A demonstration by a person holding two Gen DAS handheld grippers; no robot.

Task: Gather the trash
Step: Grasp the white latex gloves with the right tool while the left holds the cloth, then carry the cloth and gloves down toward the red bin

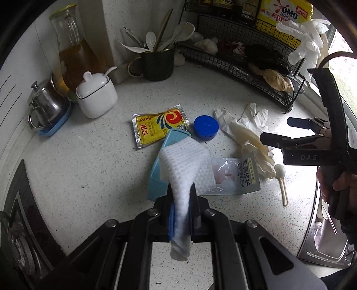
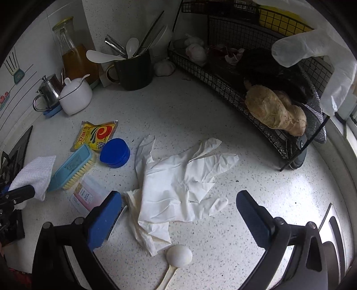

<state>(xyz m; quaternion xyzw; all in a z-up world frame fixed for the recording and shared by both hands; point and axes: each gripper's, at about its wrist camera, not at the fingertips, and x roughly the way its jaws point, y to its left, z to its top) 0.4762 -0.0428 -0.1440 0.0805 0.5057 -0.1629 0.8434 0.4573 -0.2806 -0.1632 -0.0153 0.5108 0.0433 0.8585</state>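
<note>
Between the left fingers [image 1: 193,201], a white embossed paper towel [image 1: 185,165]. Ahead of the right fingers [image 2: 111,214], thin matt latex gloves [image 2: 178,178] on the speckled, smooth stone desk [image 2: 200,116]; glossy foil sachet [image 2: 97,135], glossy blue plastic lid [image 2: 115,152].

**Fixtures and kitchenware on the speckled countertop**

A white speckled stone countertop [image 2: 183,107] carries a dark mug-shaped utensil holder [image 2: 133,71] filled with white plastic spoons and metal tools. To its left stand a tall ribbed glass carafe of amber liquid [image 2: 71,51], a small stainless-steel lidded pot [image 2: 48,91] resting on a blue saucer, and a white ceramic sugar bowl with lid and spoon [image 2: 75,96], the pot and bowl just beside each other. A black wire corner rack [image 2: 223,82] holds a knob of ginger [image 2: 274,111] and garlic bulbs [image 2: 196,50]; a yellow detergent package [image 1: 285,15] sits on its upper tier. A gas hob [image 1: 20,223] lies at the left edge, a steel sink [image 1: 323,241] at the right.
</note>
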